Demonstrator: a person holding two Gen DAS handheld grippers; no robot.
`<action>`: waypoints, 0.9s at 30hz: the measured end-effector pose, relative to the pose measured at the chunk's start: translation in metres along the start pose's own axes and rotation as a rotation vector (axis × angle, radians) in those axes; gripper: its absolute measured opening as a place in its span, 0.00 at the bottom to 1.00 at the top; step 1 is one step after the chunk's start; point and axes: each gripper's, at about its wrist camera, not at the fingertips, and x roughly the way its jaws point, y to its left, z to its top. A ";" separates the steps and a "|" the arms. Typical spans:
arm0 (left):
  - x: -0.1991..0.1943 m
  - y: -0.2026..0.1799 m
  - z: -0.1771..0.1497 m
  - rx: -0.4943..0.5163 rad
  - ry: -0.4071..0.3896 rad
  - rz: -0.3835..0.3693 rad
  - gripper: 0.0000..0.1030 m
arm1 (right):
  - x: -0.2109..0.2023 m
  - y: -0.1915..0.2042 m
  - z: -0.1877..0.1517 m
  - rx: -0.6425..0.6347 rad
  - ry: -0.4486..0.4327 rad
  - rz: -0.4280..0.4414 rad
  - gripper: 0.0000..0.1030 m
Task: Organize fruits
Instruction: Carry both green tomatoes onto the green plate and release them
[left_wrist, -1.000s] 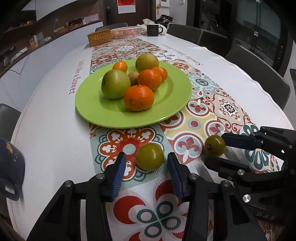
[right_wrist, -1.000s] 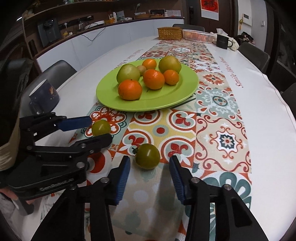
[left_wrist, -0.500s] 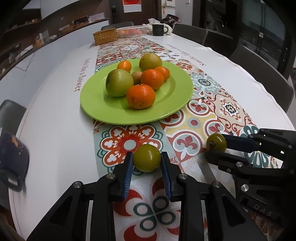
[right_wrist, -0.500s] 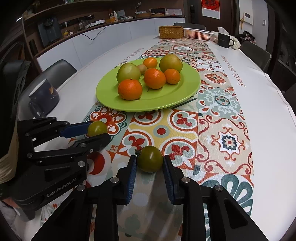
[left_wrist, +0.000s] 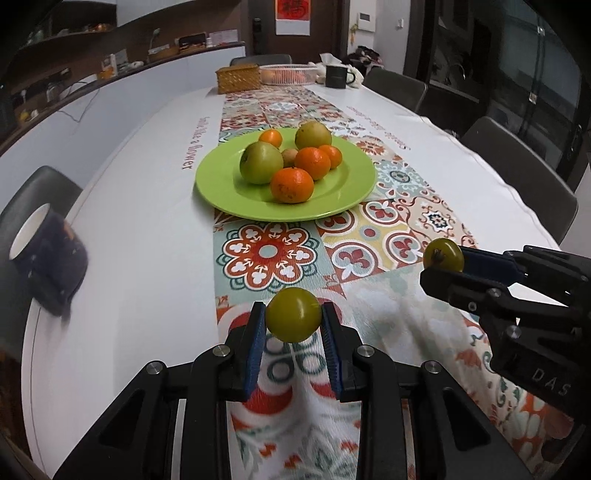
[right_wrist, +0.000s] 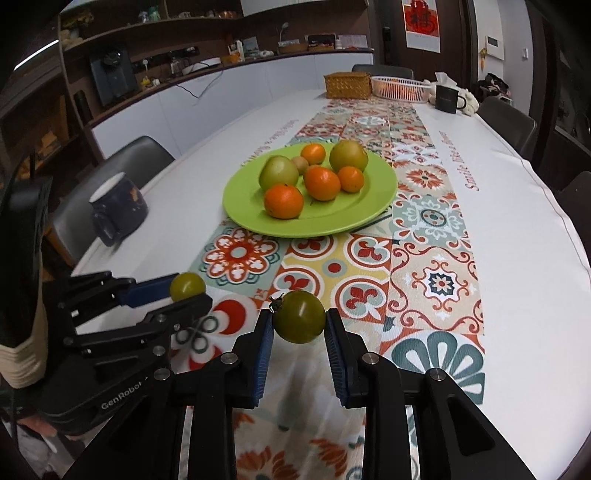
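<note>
A green tomato (left_wrist: 293, 319) is grasped in the left claw (left_wrist: 293, 325) above the patterned table (left_wrist: 147, 236), and a darker green tomato (right_wrist: 300, 321) is grasped in the right claw (right_wrist: 299, 326). Oranges and green fruits are seen on the green plate (left_wrist: 229, 195) further ahead

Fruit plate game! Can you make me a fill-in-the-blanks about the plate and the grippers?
1. The plate is colored ____.
2. Each hand-held gripper holds one small ____ fruit: the left hand-held gripper and the right hand-held gripper.
3. The number of orange fruits on the plate is ____.

Missing words: green; green; four
</note>
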 end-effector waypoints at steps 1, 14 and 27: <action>-0.003 0.000 -0.001 -0.006 -0.004 0.003 0.29 | -0.003 0.001 0.000 0.000 -0.005 0.001 0.29; -0.058 0.001 0.010 -0.037 -0.134 0.071 0.29 | -0.043 0.006 0.008 -0.009 -0.090 0.013 0.29; -0.068 0.006 0.053 0.008 -0.210 0.092 0.29 | -0.052 0.006 0.051 -0.048 -0.164 0.007 0.29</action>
